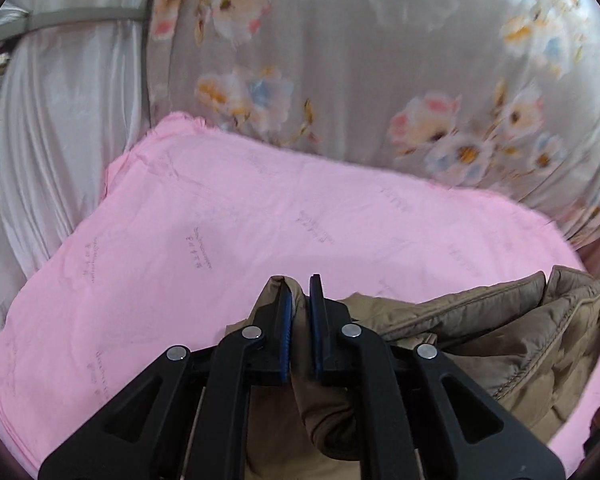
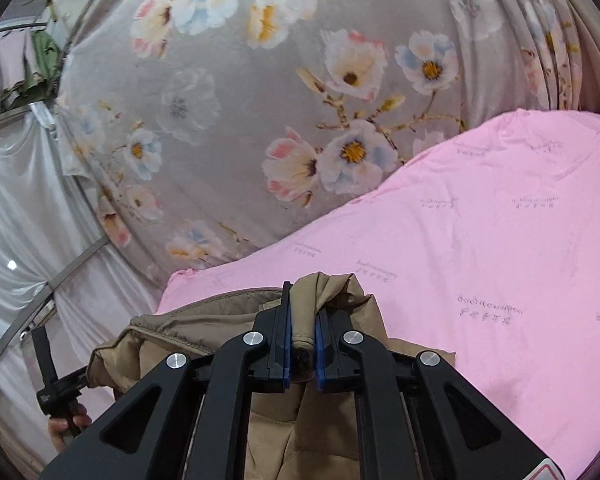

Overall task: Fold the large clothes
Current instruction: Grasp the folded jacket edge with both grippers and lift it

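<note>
A tan quilted padded jacket [image 1: 500,336] hangs over a pink sheet [image 1: 220,232]. My left gripper [image 1: 300,292] is shut on a fold of the jacket, which bunches between and below the blue pads. In the right wrist view the jacket [image 2: 164,340] spreads to the lower left, and my right gripper [image 2: 302,300] is shut on another bunched edge of it. Both grippers hold the jacket a little above the pink sheet [image 2: 480,240]. The left gripper's handle and the hand on it [image 2: 56,392] show at the lower left of the right wrist view.
A grey floral cloth [image 1: 360,60] [image 2: 240,120] hangs behind the pink sheet. White satin drapery [image 1: 60,120] [image 2: 28,208] with a metal bar hangs at the left.
</note>
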